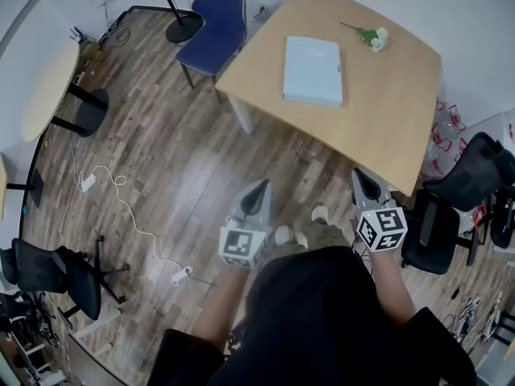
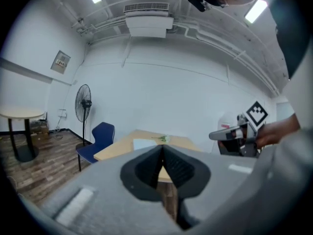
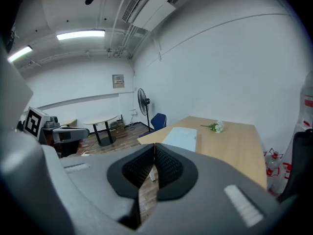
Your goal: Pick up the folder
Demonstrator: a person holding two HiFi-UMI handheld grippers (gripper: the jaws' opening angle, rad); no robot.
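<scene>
A pale blue folder (image 1: 313, 71) lies flat on the wooden table (image 1: 386, 127), near its middle; it also shows as the folder (image 3: 181, 137) in the right gripper view and, small, as the folder (image 2: 145, 144) in the left gripper view. My left gripper (image 1: 259, 188) hangs over the floor in front of the table, jaws shut with nothing between them. My right gripper (image 1: 364, 178) is just short of the table's near edge, also shut and empty. Both are well apart from the folder.
A small white flower sprig (image 1: 373, 38) lies on the table beyond the folder. A blue chair (image 1: 214, 27) and a fan base (image 1: 184, 27) stand to the table's left. Black office chairs (image 1: 455, 207) crowd the right. A white cable (image 1: 121, 207) runs across the floor.
</scene>
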